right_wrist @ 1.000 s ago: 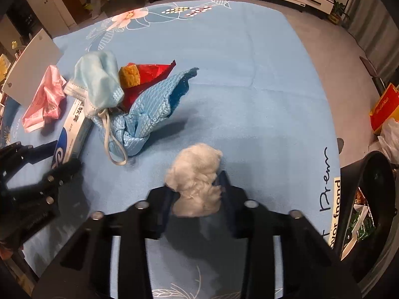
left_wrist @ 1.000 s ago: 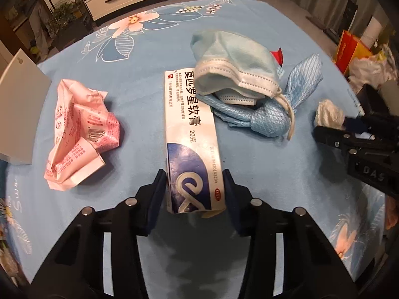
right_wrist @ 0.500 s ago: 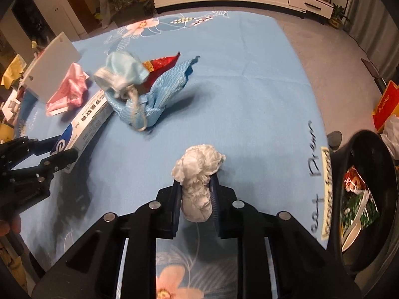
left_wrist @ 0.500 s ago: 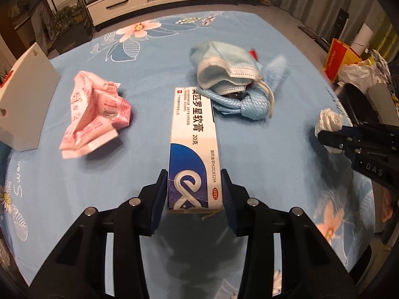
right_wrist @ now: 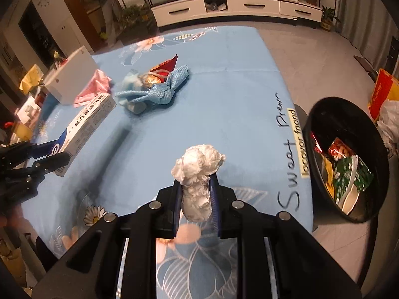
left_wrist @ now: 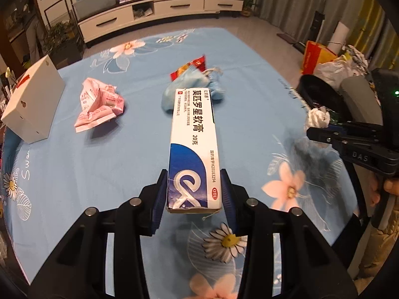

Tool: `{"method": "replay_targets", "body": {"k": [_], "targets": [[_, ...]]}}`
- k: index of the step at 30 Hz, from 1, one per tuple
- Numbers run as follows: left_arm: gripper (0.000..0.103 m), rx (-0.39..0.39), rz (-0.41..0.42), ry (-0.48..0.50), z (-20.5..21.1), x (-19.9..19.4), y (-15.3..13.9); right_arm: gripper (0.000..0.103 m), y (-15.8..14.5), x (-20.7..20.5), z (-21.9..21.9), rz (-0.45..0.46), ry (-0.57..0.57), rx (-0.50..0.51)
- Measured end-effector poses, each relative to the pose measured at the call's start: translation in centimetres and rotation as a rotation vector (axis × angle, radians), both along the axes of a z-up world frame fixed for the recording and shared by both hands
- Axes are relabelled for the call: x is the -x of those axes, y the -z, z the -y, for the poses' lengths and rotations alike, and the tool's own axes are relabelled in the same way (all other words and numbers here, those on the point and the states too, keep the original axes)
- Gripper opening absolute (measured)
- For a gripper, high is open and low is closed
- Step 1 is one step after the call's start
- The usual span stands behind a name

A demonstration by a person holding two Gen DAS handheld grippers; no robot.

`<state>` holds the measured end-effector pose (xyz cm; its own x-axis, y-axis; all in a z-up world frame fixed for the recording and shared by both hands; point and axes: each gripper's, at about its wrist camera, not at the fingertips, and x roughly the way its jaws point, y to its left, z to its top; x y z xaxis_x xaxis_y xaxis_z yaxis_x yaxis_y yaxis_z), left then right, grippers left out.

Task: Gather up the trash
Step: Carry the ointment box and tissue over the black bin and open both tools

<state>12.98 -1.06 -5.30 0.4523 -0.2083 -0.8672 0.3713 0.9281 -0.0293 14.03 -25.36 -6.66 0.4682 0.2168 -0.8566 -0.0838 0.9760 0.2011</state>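
Counted items:
- Hand-held grippers: two, the left hand-held gripper (left_wrist: 194, 194) and the right hand-held gripper (right_wrist: 195, 199).
- Ointment box (left_wrist: 193, 144): one.
- Crumpled white tissue (right_wrist: 197, 174): one.
- Crumpled pink wrapper (left_wrist: 98, 104): one.
- Blue mesh cloth (right_wrist: 164, 89): one.
- Light-blue face mask (left_wrist: 189, 89): one.
- Red wrapper (right_wrist: 168, 64): one.
- White carton (left_wrist: 32, 99), at the table's left edge: one.
- Black trash bin (right_wrist: 329, 117), beside the table's right edge: one.

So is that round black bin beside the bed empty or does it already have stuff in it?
Partly filled. The round black bin already holds red and green wrappers at its bottom, well below the rim.
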Motion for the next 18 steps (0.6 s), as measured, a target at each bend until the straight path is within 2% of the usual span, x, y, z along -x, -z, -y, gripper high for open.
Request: {"method": "replay_targets", "body": {"k": [8, 18], "targets": [[0.042, 0.029, 0.046, 0.050, 1.8, 1.9, -2.8, 0.022, -1.6, 2.8, 2.5, 0.059, 0.056, -0.042], [0.042, 0.032, 0.072, 0.179, 9.1, 1.8, -4.3, 0.022, -1.7, 4.4, 7.9, 0.095, 0.170, -0.069]]}}
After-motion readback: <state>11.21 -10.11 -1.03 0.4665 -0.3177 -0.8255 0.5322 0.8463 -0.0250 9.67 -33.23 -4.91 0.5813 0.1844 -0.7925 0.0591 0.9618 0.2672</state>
